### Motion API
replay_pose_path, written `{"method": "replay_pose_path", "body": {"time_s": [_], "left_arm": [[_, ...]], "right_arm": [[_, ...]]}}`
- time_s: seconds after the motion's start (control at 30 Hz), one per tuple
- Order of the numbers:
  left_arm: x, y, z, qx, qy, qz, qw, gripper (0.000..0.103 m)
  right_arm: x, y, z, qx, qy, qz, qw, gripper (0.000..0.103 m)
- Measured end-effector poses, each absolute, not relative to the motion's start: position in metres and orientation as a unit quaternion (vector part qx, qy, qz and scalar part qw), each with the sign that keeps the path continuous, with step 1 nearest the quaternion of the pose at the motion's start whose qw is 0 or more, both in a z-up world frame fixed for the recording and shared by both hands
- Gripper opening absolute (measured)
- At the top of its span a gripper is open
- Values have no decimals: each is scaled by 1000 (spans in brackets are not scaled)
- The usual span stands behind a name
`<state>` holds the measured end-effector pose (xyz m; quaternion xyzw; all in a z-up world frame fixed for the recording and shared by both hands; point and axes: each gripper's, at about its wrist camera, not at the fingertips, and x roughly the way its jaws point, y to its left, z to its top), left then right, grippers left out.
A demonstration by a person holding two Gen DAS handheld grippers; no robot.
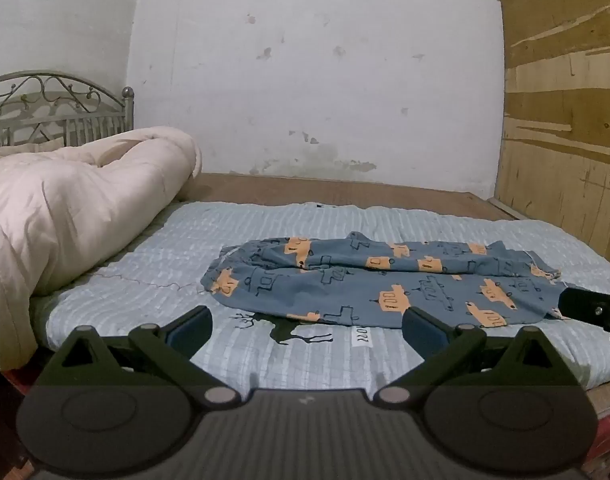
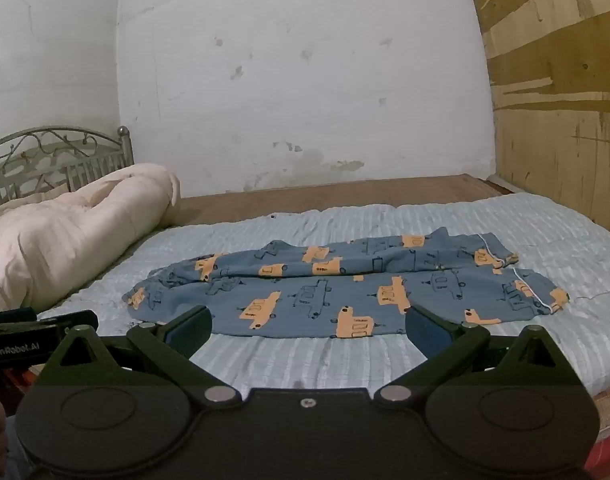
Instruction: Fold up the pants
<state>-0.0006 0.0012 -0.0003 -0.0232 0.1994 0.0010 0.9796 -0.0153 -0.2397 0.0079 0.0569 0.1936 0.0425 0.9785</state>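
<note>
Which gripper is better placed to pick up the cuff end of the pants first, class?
The right gripper, probably. In its view the pants end in white-piped cuffs on its right side, while the left gripper faces the waist end. Both are open, holding nothing.

Left wrist view: low over the bed's near edge, facing the far wall, angled slightly down, pants (image 1: 385, 280) near, right of centre. Right wrist view: same facing, set further right. Shared: pants, duvet (image 2: 65, 224), headboard (image 1: 57, 108), wall.
</note>
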Motion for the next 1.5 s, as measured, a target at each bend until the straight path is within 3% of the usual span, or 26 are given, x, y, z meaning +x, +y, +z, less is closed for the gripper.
{"method": "replay_pose_path", "body": {"time_s": [1.5], "left_arm": [[-6,-1,2,-16,201,2,979,102]], "right_arm": [[-22,-240,12,64,191,40,979,102]]}}
